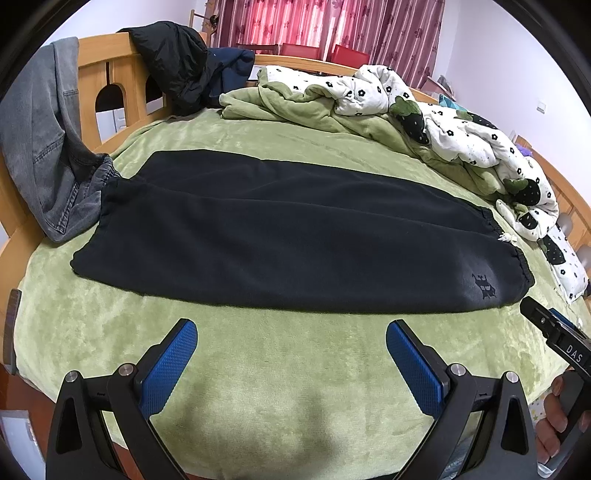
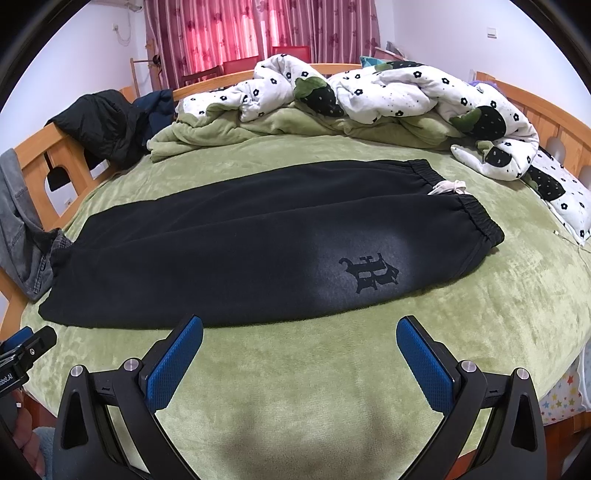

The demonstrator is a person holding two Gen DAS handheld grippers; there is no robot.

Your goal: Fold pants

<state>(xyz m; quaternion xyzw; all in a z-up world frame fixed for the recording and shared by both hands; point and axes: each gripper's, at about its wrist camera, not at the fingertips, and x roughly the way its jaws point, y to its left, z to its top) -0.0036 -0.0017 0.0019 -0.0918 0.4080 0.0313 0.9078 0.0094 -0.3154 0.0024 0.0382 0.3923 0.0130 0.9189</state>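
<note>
White walls (image 2: 424,33), red floral curtains (image 2: 229,33), wooden bed frame (image 2: 62,155).

Black pants (image 2: 236,243) are lying flat, folded lengthwise, across the green bed (image 2: 332,369), waistband to the right with a white drawstring (image 2: 448,187) poking out. The right tongs (image 2: 299,354) are hovering with jaws spread wide, just in front of the pants' near edge, touching nothing. Beyond the pants, a flowered quilt (image 2: 399,88) is lying bunched up.
</note>
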